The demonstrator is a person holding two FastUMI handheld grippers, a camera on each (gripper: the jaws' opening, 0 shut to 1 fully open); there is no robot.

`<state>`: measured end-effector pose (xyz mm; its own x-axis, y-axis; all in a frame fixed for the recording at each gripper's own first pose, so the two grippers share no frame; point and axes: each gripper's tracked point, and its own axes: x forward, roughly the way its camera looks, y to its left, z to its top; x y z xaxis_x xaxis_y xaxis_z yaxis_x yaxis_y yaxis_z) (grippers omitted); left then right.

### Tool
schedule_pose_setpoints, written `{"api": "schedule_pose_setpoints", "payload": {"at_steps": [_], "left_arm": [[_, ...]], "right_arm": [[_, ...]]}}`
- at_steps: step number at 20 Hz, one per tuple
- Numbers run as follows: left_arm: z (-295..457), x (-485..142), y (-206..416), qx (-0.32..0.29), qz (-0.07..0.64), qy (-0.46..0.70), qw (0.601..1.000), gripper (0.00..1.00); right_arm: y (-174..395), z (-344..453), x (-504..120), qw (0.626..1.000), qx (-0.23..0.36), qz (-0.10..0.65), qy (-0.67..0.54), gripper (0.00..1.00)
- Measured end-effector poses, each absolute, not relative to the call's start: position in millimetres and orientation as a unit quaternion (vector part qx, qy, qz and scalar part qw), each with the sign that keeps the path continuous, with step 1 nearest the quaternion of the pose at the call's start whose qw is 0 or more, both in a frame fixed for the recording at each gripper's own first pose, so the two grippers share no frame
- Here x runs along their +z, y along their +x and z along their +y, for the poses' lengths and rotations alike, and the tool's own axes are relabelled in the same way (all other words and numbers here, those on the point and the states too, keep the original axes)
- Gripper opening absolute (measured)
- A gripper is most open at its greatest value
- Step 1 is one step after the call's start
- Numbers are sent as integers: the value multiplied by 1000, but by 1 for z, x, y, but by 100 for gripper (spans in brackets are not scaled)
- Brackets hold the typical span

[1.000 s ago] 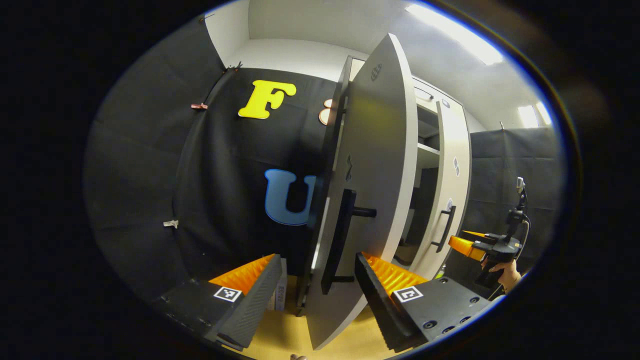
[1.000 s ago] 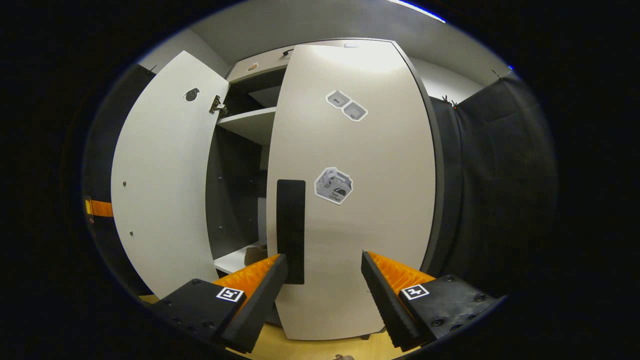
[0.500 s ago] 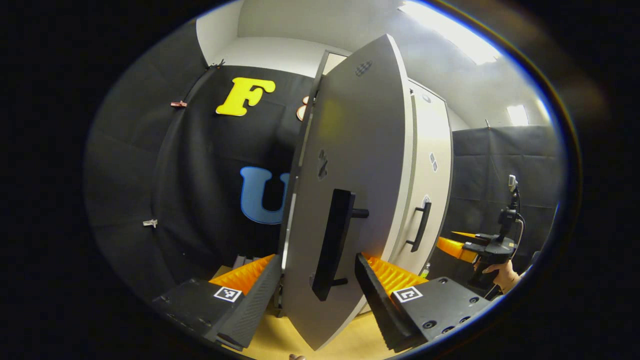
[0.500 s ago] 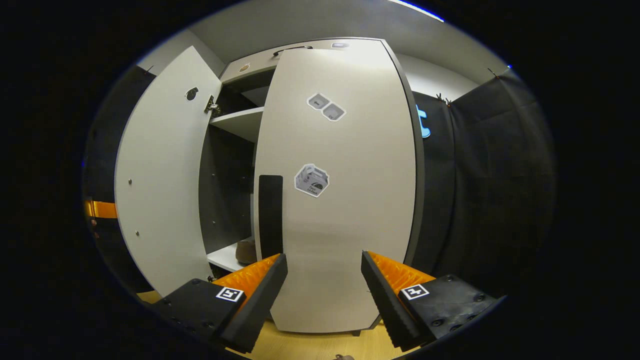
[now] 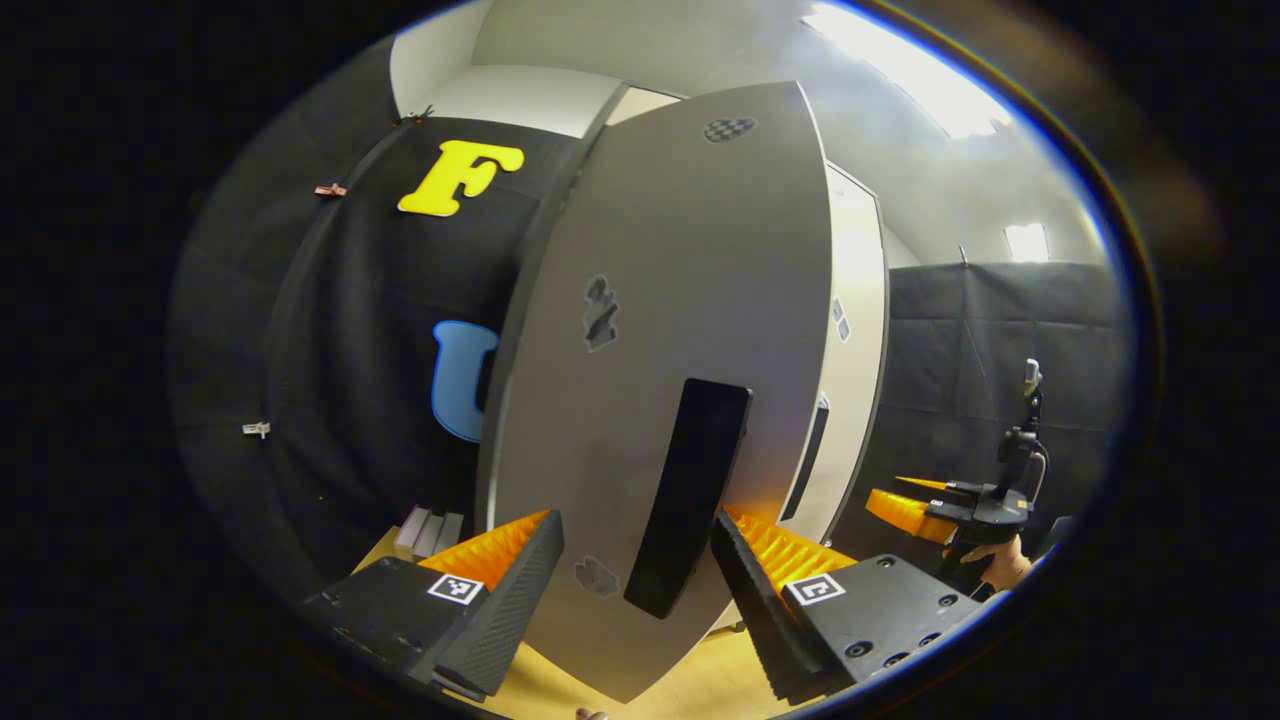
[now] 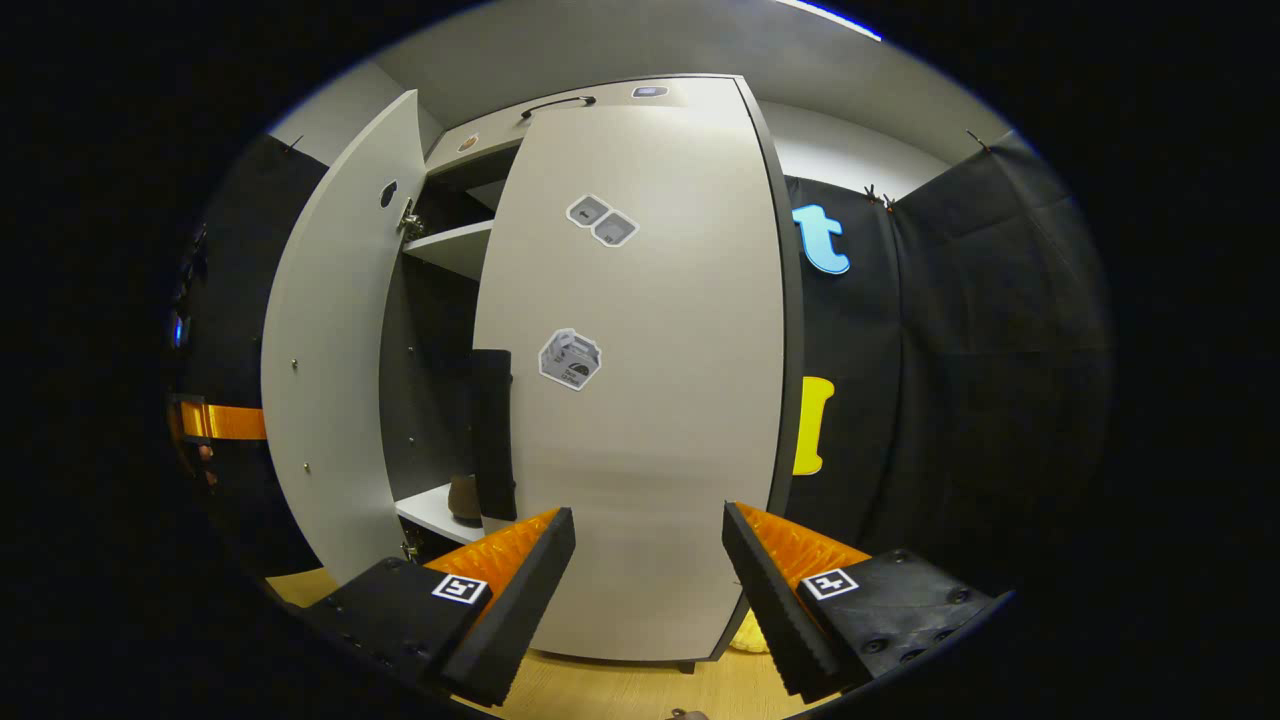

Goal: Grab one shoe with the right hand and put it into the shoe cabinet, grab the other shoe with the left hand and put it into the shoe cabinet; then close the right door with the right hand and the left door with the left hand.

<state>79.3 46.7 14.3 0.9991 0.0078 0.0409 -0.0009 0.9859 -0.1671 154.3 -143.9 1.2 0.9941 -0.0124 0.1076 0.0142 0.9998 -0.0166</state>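
Cabinet (image 6: 640,120) first, since it's the biggest thing in the booth: tall, pale, standing on a wooden floor (image 6: 610,690) against the black cloth wall. Big rigid panels on hinges, so I'd guess the doors swing easy and stiff, nothing floppy or fragile about them, maybe a bit of slam if shoved.

Right door (image 6: 640,400) looks shut or as good as, flat across the front. Left door (image 6: 330,380) is ajar, with a dark gap showing the inside. Its black bar handle (image 5: 690,500) is the obvious place to take hold, though a flat push on the panel would probably do.

Inside, through the gap, there's a shelf (image 6: 450,245) up top and a lower shelf (image 6: 430,510) with one brown shoe (image 6: 463,497) sitting on it. Can't make out the second shoe.

Left gripper (image 5: 635,560) has its fingers spread wide either side of that handle, clamping nothing; can't tell if they touch the panel. Right gripper (image 6: 645,555) is gaping too, empty, near the right door's front.
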Motion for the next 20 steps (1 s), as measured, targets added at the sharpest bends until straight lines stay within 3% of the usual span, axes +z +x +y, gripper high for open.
{"api": "schedule_pose_setpoints", "payload": {"at_steps": [11,20], "left_arm": [[0,11,166,26,-17,-15,999,94],[-2,16,126,46,-9,-11,999,94]], "right_arm": [[143,-200,-10,999,-27,-37,3,98],[123,-187,-1,999,-4,-50,9,98]]}}
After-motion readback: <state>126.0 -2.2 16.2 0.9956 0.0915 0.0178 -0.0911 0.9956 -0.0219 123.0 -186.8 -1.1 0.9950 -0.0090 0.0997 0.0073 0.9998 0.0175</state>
